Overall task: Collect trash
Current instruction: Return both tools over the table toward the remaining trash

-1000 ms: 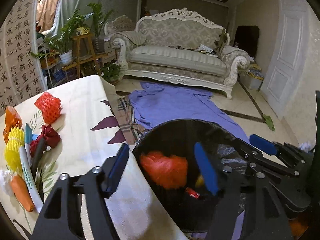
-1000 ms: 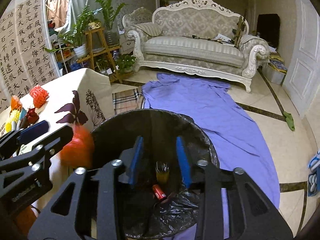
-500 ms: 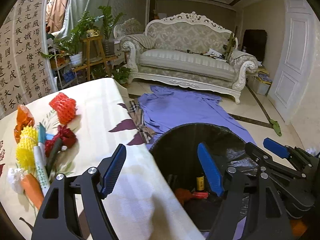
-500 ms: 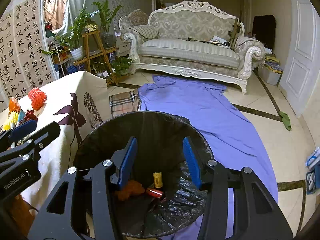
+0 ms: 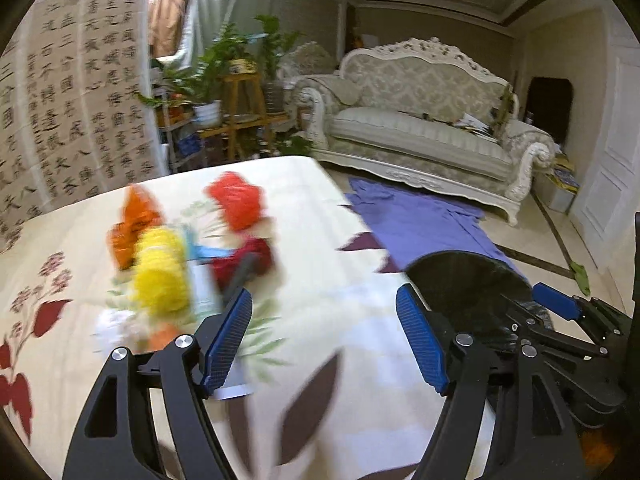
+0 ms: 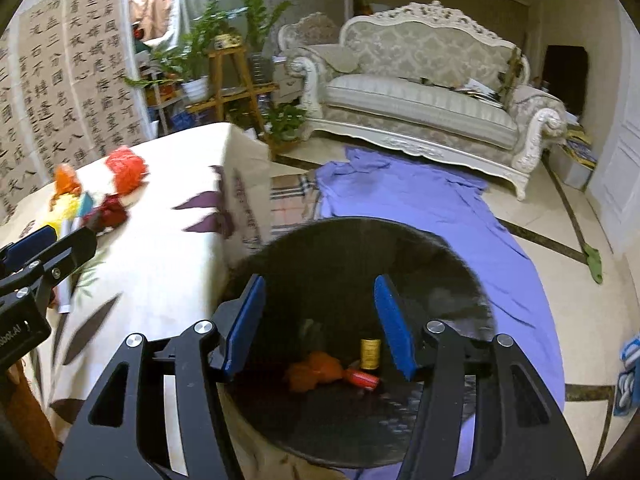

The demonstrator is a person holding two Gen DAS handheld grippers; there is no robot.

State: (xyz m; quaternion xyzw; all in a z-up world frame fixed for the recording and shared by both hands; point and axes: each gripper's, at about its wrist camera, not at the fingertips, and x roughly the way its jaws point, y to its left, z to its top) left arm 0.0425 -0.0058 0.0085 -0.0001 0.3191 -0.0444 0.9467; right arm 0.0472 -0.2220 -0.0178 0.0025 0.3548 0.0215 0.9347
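Two big surfaces meet at one edge: the table (image 6: pixel 168 264) under its cream leaf-print cloth, and the floor beyond it, where a purple sheet (image 6: pixel 432 204) runs from the sofa (image 6: pixel 420 96) toward the camera. The black-lined trash bin (image 6: pixel 452 264) stands on the floor hard against the table's near corner, its round mouth unobstructed from above. Past the sheet, pale tile lies bare to the door side.

On the table, the remaining trash sits bunched well back from the edge: a red foam net (image 5: pixel 236 200), an orange wrapper (image 5: pixel 134 220), a yellow foam net (image 5: pixel 162 272), a dark red crumple (image 5: pixel 248 258) and a white tube, all motion-blurred. Bare cloth separates this cluster from the bin-side edge.

Inside the bin lie an orange wad (image 6: pixel 316 370), a small brown bottle (image 6: pixel 370 354) and a red can (image 6: pixel 362 378).

Over the bare cloth, the left gripper (image 5: pixel 324 340) has its jaws wide with nothing between them. Above the bin mouth, the right gripper (image 6: pixel 320 322) has its jaws opening, also empty.
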